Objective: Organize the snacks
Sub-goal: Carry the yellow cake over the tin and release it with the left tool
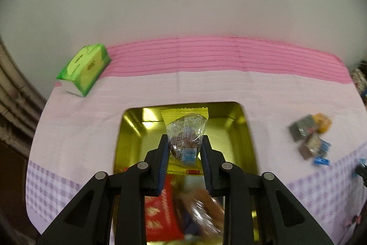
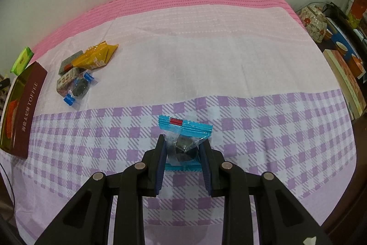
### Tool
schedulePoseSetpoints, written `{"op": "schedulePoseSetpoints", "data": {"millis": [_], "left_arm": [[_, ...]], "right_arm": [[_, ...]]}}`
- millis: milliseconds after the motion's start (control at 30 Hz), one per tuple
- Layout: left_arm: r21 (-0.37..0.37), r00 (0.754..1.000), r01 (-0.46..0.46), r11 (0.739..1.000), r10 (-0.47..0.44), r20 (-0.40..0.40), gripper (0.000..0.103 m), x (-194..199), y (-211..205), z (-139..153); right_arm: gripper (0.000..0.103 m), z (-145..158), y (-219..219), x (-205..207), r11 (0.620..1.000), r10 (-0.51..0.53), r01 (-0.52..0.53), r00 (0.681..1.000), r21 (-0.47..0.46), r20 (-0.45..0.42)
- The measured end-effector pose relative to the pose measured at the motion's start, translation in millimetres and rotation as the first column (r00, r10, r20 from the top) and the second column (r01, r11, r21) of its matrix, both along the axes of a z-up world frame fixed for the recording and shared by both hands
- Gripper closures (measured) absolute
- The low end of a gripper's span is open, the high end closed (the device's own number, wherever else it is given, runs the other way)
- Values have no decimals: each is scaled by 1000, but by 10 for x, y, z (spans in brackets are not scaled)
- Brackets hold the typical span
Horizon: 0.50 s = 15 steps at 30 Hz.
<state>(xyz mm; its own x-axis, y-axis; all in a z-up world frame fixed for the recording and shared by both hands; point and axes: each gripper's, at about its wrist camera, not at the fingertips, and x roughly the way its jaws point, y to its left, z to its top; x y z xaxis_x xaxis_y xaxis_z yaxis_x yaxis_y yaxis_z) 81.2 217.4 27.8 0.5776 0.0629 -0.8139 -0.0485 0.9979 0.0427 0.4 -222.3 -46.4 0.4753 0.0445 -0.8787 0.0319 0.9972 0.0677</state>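
My left gripper (image 1: 185, 148) is shut on a yellow-edged clear snack packet (image 1: 186, 130) and holds it above the open gold tin (image 1: 133, 130). In the tin's near end lie a red packet (image 1: 160, 210) and a brown wrapped snack (image 1: 206, 206), blurred. My right gripper (image 2: 183, 148) is shut on a blue-edged clear packet (image 2: 185, 130) with a dark sweet inside, just over the purple checked cloth. The gold tin (image 2: 13, 93) appears again at the far left with its maroon toffee lid (image 2: 28, 107). A small pile of loose snacks (image 2: 80, 70) lies beside it.
A green tissue pack (image 1: 83, 68) sits at the table's back left corner, also seen as a green tissue pack (image 2: 21, 60). The loose snack pile (image 1: 312, 137) lies right of the tin. Books (image 2: 344, 82) and a floral box (image 2: 315, 21) crowd the right side beyond the table edge.
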Motion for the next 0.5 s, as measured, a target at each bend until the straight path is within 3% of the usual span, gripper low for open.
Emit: {"op": "schedulePoseSetpoints", "data": {"millis": [267, 500], "left_arm": [[32, 995, -70, 997, 72, -74, 76, 262, 229, -318], [34, 991, -84, 996, 87, -100, 76, 339, 254, -402]], "right_arm": [[76, -13, 6, 14, 1000, -2, 2, 1000, 2, 1], [76, 5, 36, 10, 1000, 10, -10, 1000, -1, 24]]}}
